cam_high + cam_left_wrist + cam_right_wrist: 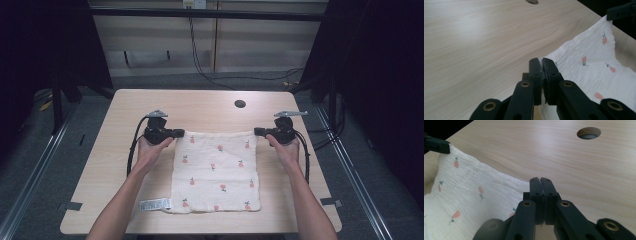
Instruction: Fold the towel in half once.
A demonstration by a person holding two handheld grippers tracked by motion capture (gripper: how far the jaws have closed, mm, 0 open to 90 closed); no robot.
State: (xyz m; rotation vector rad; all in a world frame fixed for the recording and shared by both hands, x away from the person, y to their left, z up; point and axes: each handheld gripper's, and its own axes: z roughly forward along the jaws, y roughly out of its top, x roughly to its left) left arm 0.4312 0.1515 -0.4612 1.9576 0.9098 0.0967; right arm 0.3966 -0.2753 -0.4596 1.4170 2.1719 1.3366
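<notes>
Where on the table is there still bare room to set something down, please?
The far strip of the table, between the cloth and the round hole, is bare. So are the side margins outside each forearm. The middle and near edge are taken by the cloth, with the left gripper and right gripper at its far corners.

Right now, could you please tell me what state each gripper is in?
Left gripper: shut on the cloth's far left corner.
Right gripper: shut on its far right corner.
</notes>
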